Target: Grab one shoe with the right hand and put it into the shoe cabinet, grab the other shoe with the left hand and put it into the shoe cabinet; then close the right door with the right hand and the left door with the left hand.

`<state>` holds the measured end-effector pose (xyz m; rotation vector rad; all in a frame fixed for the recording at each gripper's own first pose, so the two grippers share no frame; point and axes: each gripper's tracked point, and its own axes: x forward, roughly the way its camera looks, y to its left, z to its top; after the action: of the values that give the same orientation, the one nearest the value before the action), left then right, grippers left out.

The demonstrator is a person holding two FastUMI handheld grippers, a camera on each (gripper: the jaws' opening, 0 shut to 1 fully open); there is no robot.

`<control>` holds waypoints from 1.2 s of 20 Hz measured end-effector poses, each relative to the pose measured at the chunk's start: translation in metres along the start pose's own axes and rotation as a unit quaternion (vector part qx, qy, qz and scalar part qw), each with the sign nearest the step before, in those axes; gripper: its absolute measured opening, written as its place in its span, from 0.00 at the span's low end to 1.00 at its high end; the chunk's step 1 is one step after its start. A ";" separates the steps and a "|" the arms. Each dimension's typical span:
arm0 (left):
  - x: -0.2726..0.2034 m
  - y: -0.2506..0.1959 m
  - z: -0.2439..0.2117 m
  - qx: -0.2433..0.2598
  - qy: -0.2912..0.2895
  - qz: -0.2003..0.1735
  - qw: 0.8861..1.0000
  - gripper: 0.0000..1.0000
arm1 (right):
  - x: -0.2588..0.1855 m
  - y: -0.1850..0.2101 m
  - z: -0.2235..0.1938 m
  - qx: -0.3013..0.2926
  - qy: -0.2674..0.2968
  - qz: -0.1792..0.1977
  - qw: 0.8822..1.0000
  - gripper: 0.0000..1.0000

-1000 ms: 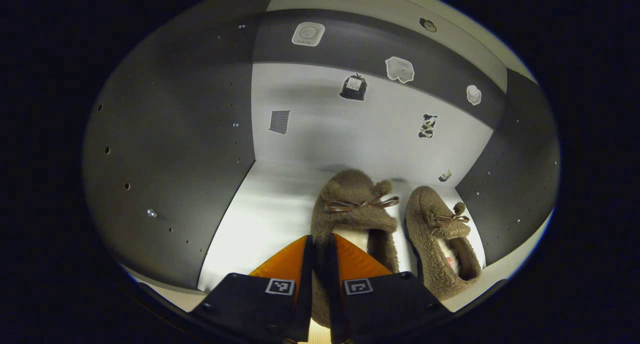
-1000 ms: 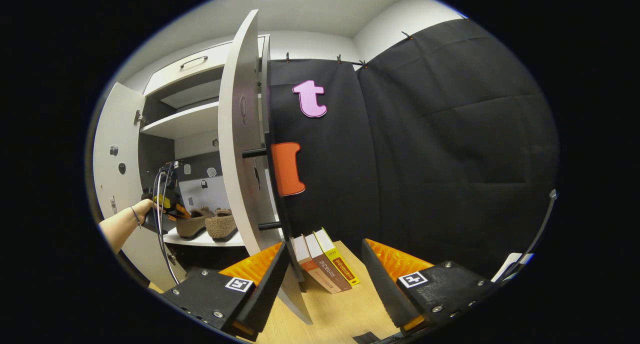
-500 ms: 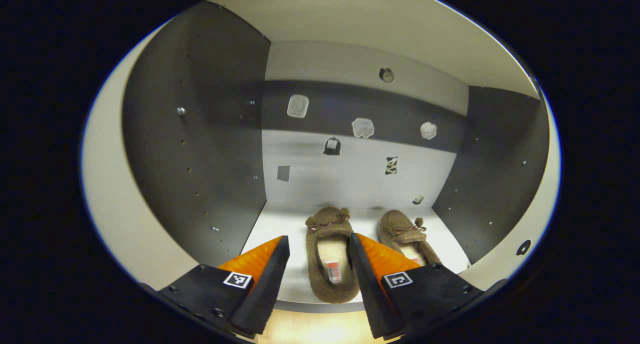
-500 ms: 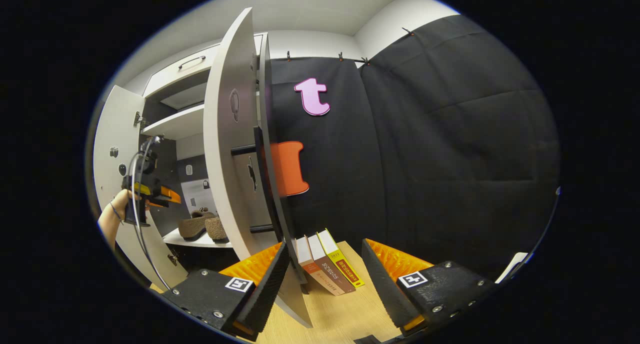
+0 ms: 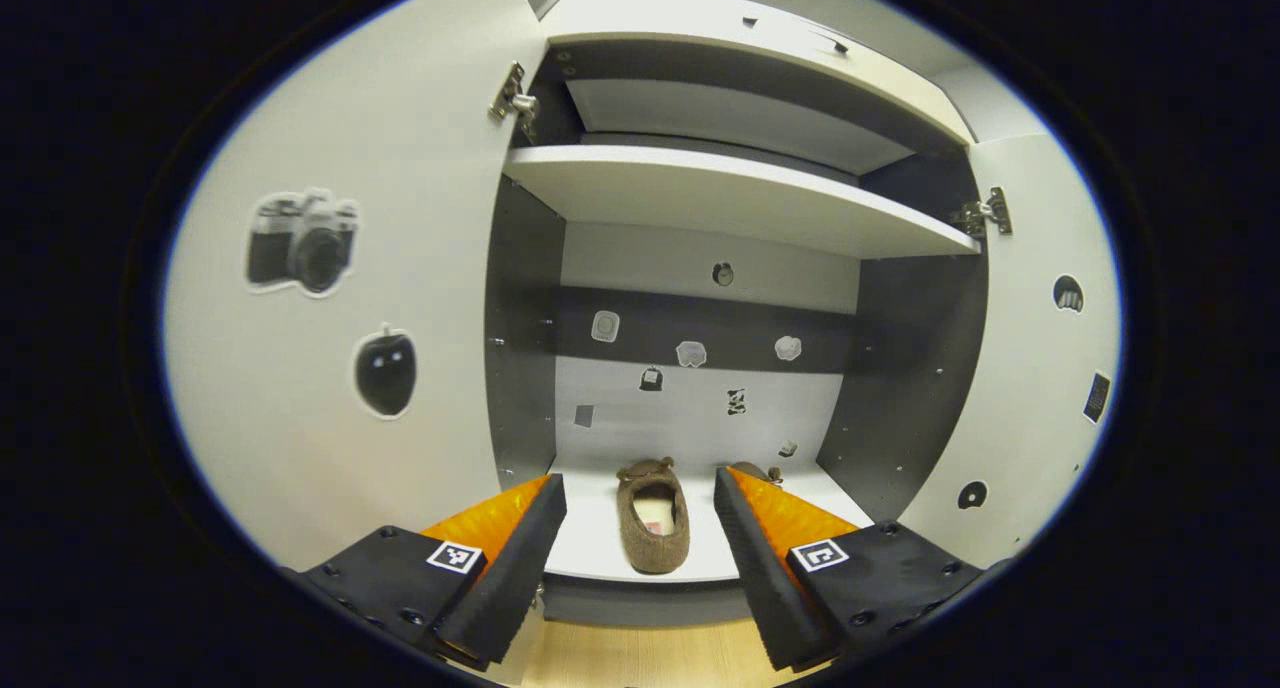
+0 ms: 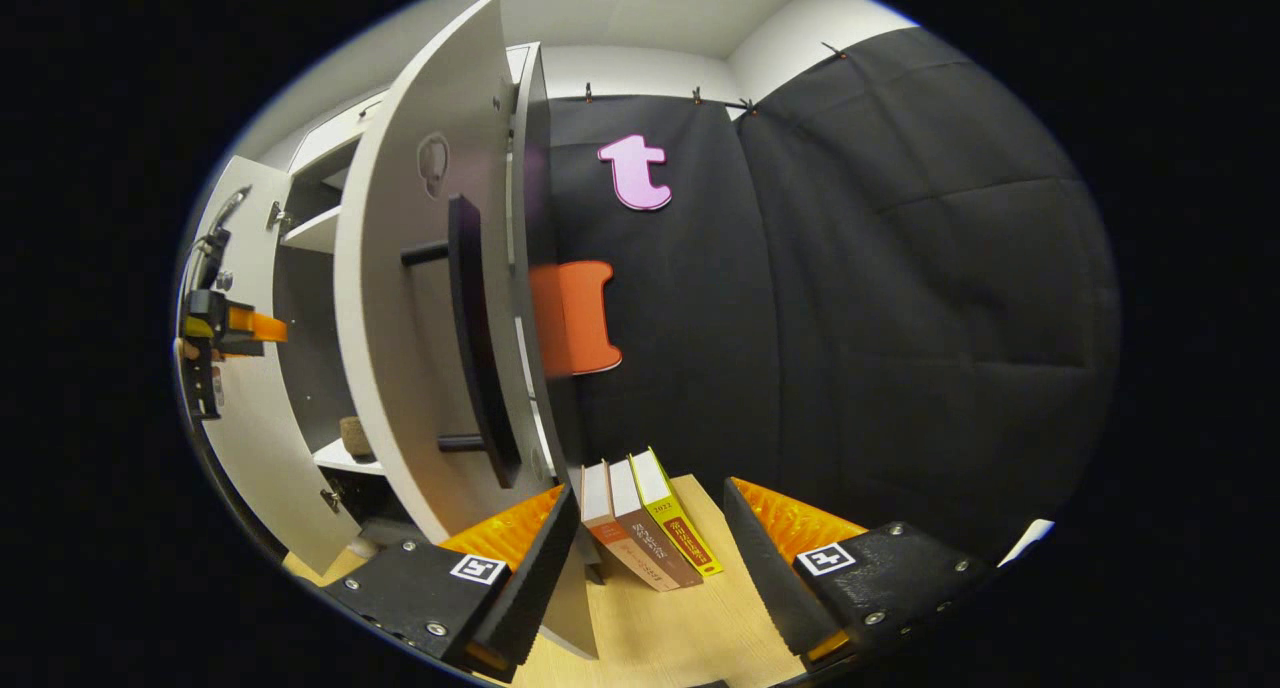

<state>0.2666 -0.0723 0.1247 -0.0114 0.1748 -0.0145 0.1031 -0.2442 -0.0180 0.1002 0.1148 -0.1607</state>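
- Ahead of your left gripper (image 5: 632,553), jaws wide and empty: a brown shoe (image 5: 652,515) on the cabinet shelf (image 5: 600,543).
- Beyond your right gripper (image 6: 650,553), likewise spread, empty: leaning books (image 6: 645,518), spine text unreadable.

shoes: two, one (image 5: 653,515) plain, the other (image 5: 752,470) mostly hidden
doors: two (image 5: 330,298) (image 5: 1040,368)
books: three (image 6: 645,518)

Two brown fuzzy shoes (image 5: 653,513) inside the open shoe cabinet (image 5: 735,193)
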 end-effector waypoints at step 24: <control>-0.232 0.083 -0.016 -0.006 -0.068 0.138 0.988 0.96 | 0.017 0.120 -0.017 -0.017 0.009 0.148 0.989 0.88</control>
<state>0.0366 0.0143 0.1481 -0.0006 0.0384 0.2627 0.1380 -0.1270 -0.0264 0.0843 0.1197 0.1392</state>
